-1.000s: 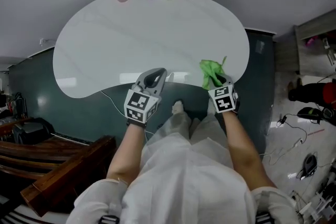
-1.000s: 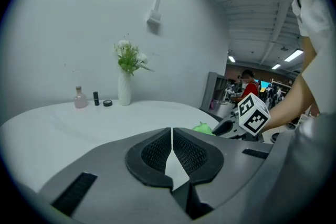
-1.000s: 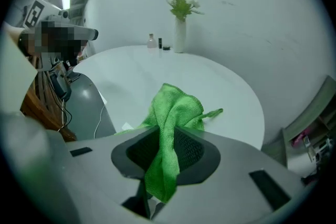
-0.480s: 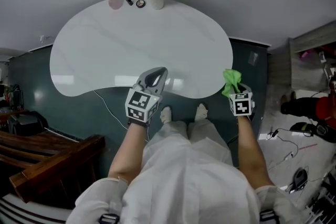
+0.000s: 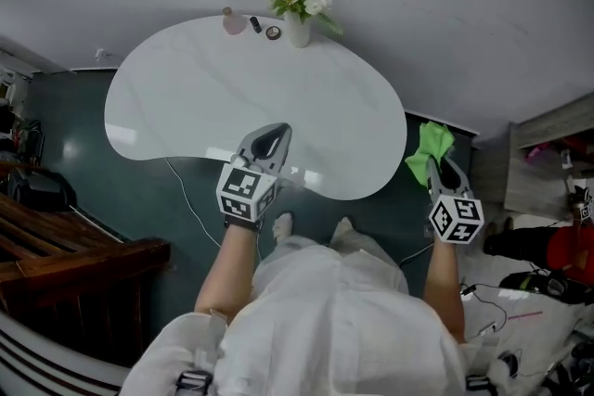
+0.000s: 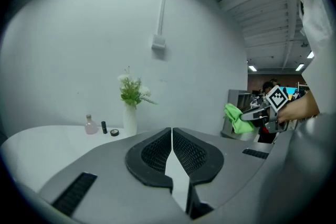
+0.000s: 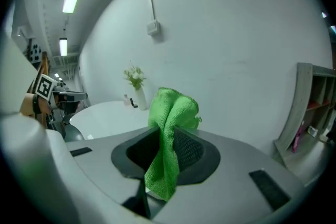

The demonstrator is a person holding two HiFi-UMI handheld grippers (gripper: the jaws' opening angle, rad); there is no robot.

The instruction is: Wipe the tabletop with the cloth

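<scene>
The white kidney-shaped tabletop (image 5: pixel 232 97) fills the middle of the head view. My right gripper (image 5: pixel 442 164) hangs off the table's right end, over the dark floor, shut on a bright green cloth (image 5: pixel 430 151). In the right gripper view the green cloth (image 7: pixel 169 134) is bunched between the jaws and stands up above them. My left gripper (image 5: pixel 267 142) hovers over the table's near edge, its jaws together with nothing in them. From the left gripper view the left gripper (image 6: pixel 171 140) points at the wall, and the green cloth (image 6: pixel 237 118) shows at the right.
A white vase with flowers (image 5: pixel 297 23), a small pink bottle (image 5: pixel 228 20), a dark tube (image 5: pixel 254 24) and a small round jar (image 5: pixel 272 32) stand at the table's far edge. A dark wooden bench (image 5: pixel 65 255) lies at the left. A grey shelf unit (image 5: pixel 548 153) and cables are at the right.
My right gripper has carried the green cloth from the table's near right edge out to the right, off the tabletop. The left gripper has stayed over the near edge.
</scene>
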